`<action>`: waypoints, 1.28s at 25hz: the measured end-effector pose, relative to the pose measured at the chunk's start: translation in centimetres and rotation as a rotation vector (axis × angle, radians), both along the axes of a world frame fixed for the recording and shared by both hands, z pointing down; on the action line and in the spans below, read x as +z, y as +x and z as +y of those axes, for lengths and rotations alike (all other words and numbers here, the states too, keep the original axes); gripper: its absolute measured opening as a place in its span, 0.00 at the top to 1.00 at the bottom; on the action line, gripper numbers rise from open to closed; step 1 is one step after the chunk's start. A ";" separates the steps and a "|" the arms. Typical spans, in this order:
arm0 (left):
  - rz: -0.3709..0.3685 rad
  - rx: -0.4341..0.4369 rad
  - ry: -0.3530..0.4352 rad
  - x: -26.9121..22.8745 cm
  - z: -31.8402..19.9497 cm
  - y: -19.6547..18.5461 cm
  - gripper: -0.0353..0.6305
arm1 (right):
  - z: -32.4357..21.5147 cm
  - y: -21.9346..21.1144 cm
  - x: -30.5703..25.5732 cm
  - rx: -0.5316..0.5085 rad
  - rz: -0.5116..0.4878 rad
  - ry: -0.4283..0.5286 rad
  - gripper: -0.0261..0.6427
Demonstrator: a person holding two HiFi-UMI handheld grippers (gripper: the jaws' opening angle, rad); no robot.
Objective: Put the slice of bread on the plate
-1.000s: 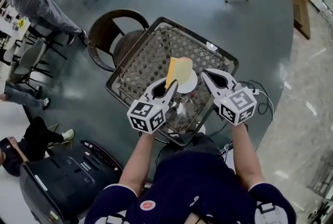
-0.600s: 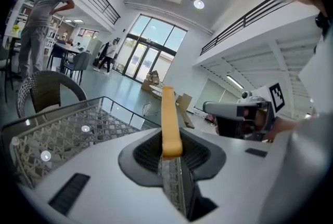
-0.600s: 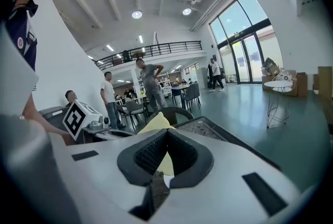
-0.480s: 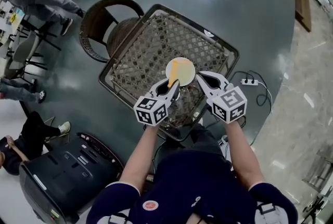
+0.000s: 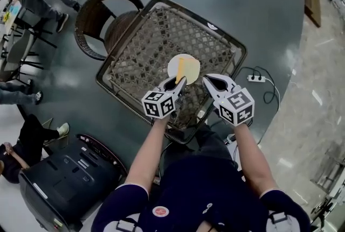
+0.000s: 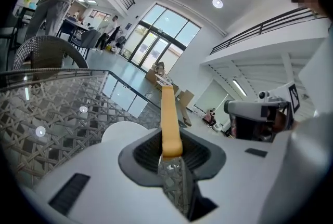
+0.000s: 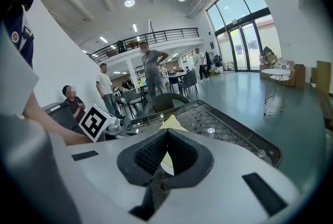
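Bread slice (image 5: pixel 184 69) was clamped at its near end by the tongs of the left gripper (image 5: pixel 181 81). In the left gripper view the slice (image 6: pixel 168 116) stood edge-on between the two pads and projected straight ahead from them. In the head view the slice lay over the white plate (image 5: pixel 171 68); whether it touched the plate surface could not be determined. The plate sat on the woven-pattern, glass-topped table (image 5: pixel 153 42), toward the near side of it.

The right gripper (image 5: pixel 207 80) hovered just beside the left one, to the right of the plate. Its tongs were clenched at the tips with nothing between them. The right gripper view showed the slice (image 7: pixel 171 123) and the plate through the slot behind the tips.

A person's two bare forearms carried the grippers, each with its marker cube facing the head camera.

A wicker chair (image 5: pixel 99 18) stood at the far left corner of the table. A white power strip (image 5: pixel 254 78) lay on the floor right of the table, and a black case (image 5: pixel 67 177) lay on the floor at lower left.
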State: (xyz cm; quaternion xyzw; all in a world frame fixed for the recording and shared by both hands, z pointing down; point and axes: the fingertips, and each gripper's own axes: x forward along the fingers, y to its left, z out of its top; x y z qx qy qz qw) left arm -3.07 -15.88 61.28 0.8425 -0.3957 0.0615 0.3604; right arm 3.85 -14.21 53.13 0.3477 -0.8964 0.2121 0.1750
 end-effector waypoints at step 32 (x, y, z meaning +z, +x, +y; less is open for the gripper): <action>-0.153 -0.159 -0.220 8.0 -2.7 -4.1 0.77 | -0.4 -1.4 1.9 -0.010 -0.022 -0.049 0.95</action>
